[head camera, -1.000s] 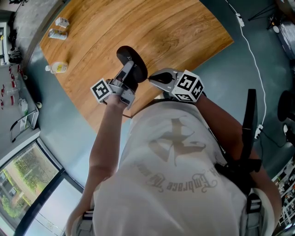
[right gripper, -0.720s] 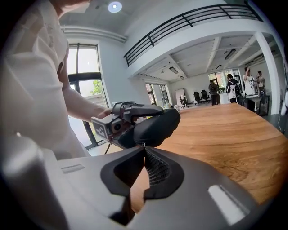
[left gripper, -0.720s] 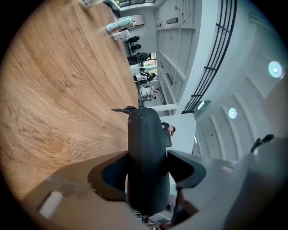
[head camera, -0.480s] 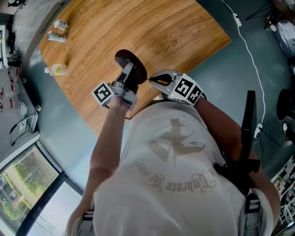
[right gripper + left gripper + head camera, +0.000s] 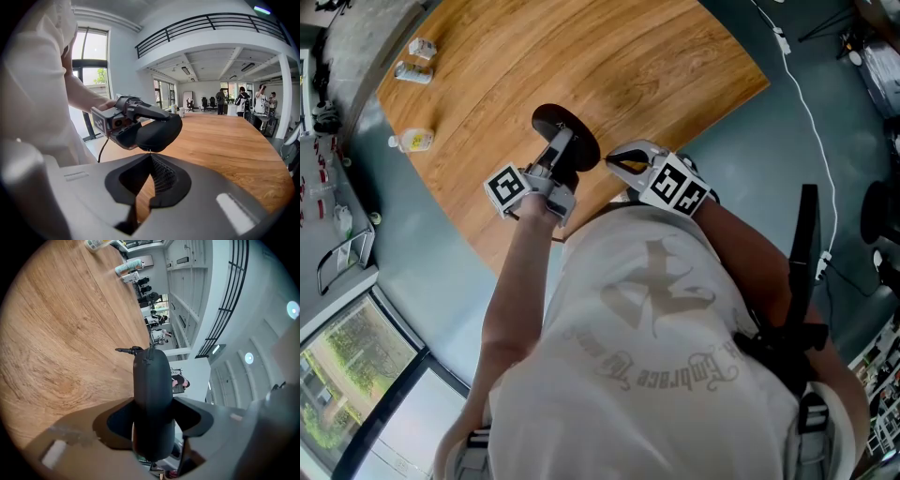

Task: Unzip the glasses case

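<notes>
Head cam top-down, all share glasses case (image 5: 551,120)

We wear a white shirt (image 5: 581,412) with short sleeves. On it is a big grey sign (image 5: 661,291) and a bent row of grey letters (image 5: 661,370). Our left gripper (image 5: 562,152) and right gripper (image 5: 617,161) are grey. Each has a cube (image 5: 506,187) with black and white squares. A thin black cable (image 5: 100,151) hangs from the left one. Its jaws are closing, with the black glasses case (image 5: 551,120) between them. The right one's pads (image 5: 161,176) are black and ribbed.

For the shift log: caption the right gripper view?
Right claw pinches the zipper pull beneath the black glasses case.
</notes>
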Demonstrator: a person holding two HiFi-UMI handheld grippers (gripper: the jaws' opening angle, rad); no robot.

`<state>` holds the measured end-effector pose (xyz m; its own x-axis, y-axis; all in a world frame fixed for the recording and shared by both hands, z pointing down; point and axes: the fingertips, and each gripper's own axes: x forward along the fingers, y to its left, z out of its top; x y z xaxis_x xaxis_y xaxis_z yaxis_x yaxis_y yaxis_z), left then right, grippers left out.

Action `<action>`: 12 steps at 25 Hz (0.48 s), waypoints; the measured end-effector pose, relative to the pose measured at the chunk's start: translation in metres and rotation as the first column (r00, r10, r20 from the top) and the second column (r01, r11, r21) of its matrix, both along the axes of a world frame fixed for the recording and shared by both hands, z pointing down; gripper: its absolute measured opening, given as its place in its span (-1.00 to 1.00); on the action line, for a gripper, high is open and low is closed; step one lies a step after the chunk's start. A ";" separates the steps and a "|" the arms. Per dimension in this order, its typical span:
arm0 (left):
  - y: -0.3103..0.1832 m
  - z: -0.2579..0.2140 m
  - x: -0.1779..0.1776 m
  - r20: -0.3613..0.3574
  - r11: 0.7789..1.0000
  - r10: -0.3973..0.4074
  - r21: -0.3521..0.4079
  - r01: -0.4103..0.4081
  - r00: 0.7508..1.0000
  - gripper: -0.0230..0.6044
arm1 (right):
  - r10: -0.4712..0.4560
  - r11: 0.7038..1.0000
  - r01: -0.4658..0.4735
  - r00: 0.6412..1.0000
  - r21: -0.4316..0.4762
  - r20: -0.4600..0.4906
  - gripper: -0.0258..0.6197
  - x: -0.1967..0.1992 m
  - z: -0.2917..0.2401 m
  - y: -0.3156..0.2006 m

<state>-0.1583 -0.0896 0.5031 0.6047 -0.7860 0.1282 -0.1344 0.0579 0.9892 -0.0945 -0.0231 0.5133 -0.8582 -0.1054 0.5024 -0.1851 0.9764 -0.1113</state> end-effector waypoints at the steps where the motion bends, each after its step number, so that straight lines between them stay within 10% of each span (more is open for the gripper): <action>1: 0.001 0.000 0.000 0.007 1.000 0.010 -0.001 -0.010 1.000 -0.09 | 0.004 1.000 -0.004 1.000 0.013 -0.006 -0.90 0.000 0.001 0.000; 12: 0.003 0.000 0.008 0.003 0.997 0.072 -0.037 -0.072 0.997 -0.11 | 0.056 0.996 -0.053 0.998 0.071 -0.043 -0.90 0.006 0.004 -0.009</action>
